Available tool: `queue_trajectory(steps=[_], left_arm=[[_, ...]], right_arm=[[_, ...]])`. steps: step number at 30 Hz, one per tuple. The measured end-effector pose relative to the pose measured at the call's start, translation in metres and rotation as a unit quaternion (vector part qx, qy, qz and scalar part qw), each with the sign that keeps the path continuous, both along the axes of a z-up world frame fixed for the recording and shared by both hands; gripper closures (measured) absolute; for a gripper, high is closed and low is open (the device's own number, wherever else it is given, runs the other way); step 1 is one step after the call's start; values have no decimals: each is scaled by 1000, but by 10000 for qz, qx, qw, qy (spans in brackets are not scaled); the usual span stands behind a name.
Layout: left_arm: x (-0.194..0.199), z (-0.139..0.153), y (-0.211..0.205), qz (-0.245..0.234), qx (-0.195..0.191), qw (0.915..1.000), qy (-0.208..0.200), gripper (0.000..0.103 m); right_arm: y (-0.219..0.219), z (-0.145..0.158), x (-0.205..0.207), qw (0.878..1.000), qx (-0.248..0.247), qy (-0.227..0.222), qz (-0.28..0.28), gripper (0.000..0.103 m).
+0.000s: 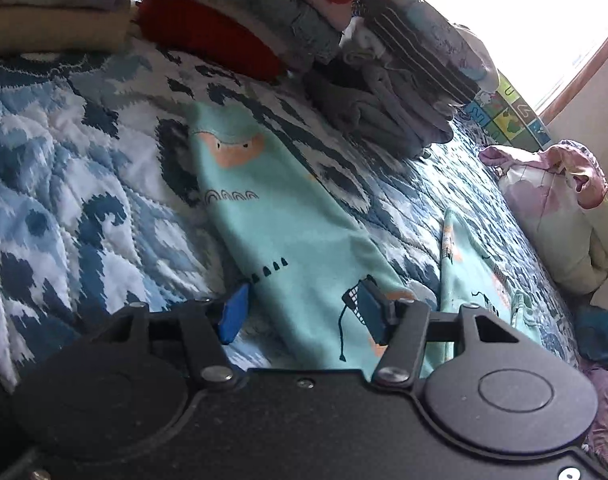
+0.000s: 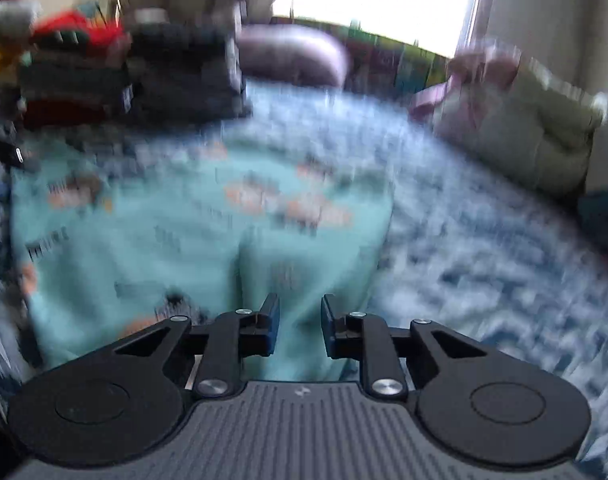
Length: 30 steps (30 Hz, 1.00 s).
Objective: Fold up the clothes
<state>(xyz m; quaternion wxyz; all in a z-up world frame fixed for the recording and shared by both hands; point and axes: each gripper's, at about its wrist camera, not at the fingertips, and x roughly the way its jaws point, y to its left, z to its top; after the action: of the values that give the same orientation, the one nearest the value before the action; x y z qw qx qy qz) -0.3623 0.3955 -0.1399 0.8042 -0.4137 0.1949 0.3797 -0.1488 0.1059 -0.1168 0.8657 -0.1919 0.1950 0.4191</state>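
A teal garment (image 1: 287,224) printed with orange and dark shapes lies on the blue-and-white quilt (image 1: 63,184); one long part runs toward me and a second part (image 1: 476,264) lies to its right. My left gripper (image 1: 304,310) hovers low over the near end of the long part, open, with its blue pads (image 1: 233,314) on either side of the cloth and not pressing it. The right wrist view is blurred. There the same garment (image 2: 151,216) is spread flat, and my right gripper (image 2: 299,328) sits over its near edge with a narrow gap and nothing visibly pinched.
Stacks of folded clothes (image 1: 263,28) line the far side of the bed, with a grey pile (image 1: 388,112) beside them. A pink and cream bundle (image 1: 560,204) lies at the right by the bright window (image 1: 504,16). Bare quilt (image 2: 484,240) stretches right of the garment.
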Motion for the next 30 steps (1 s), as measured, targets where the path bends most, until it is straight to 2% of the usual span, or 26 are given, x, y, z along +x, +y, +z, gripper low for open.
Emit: queue_trajectory(steps=[2, 5, 8, 9, 10, 12, 15, 17, 21, 25, 30], left_arm=[[-1, 0, 0, -17, 6, 10000, 7, 46], [-3, 1, 0, -21, -16, 10000, -11, 46], [-5, 3, 0, 24, -25, 10000, -46, 46], [-6, 3, 1, 26, -23, 10000, -49, 46], [-7, 4, 1, 27, -20, 10000, -53, 46], [-8, 4, 1, 40, -19, 10000, -57, 46], [-15, 5, 4, 113, -16, 9999, -65, 46], [-22, 5, 7, 213, -30, 9997, -88, 46], [-36, 6, 14, 391, -59, 9992, -92, 46], [-48, 5, 20, 559, -123, 9983, -62, 46], [-53, 0, 25, 507, -259, 9983, -139, 46]], right_arm=[[4, -1, -1, 9999, 72, -117, 31, 79], [12, -24, 20, 9957, -284, 880, 97, 78], [10, -16, 10, 9980, -290, 550, 120, 79], [6, -11, 8, 9983, -109, 557, 141, 78], [2, -9, 8, 9977, 10, 672, 126, 72], [1, -19, 14, 9937, -149, 1111, 83, 64], [-3, -20, -4, 9964, -343, 737, 247, 66], [-9, -22, -5, 9954, -398, 849, 193, 65], [-28, -8, -8, 9947, 147, 997, 211, 62], [-44, -2, -16, 9930, 390, 1115, 32, 56], [-56, 0, -7, 9782, 1147, 1727, -104, 48]])
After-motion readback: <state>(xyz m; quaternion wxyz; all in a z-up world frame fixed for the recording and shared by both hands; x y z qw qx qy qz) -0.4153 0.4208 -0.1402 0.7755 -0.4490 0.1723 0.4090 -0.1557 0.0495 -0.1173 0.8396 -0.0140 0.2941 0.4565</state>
